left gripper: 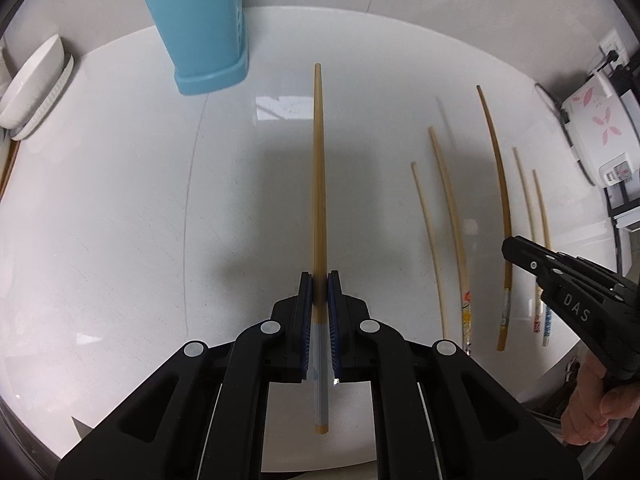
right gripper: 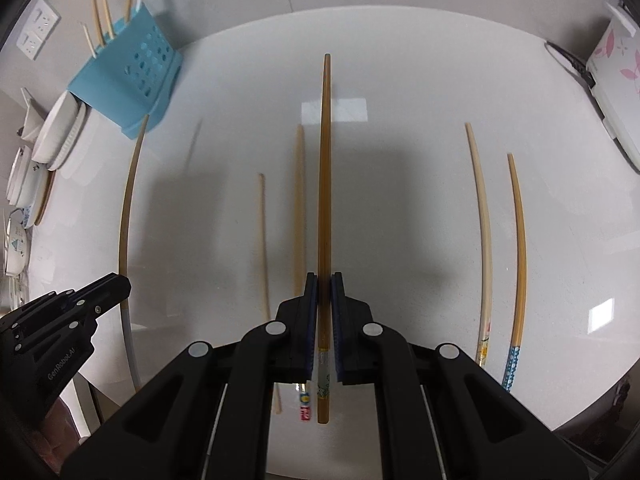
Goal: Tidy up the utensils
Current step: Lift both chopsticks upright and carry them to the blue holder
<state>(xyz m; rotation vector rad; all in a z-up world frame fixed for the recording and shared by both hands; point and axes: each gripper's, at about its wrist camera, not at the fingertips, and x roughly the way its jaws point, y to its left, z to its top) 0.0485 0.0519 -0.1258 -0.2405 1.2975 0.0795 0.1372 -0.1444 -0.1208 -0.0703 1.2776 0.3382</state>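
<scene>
- White table (left gripper: 120, 200): lying under both tongs.
- Blue holder (left gripper: 200, 32): standing ahead-left of the tongs, already containing chopsticks.
- Left tongs (left gripper: 319, 280): clamping a brown chopstick (left gripper: 319, 160) above the table.
- Right tongs (right gripper: 324, 280): pinching a darker chopstick (right gripper: 325, 160).
- Loose chopsticks (right gripper: 482, 220): lying flat beside the right tongs.

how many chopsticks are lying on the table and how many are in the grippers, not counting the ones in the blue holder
chopsticks lying on the table: 4
chopsticks held: 2, one in the left gripper, one in the right gripper
total: 6
</scene>
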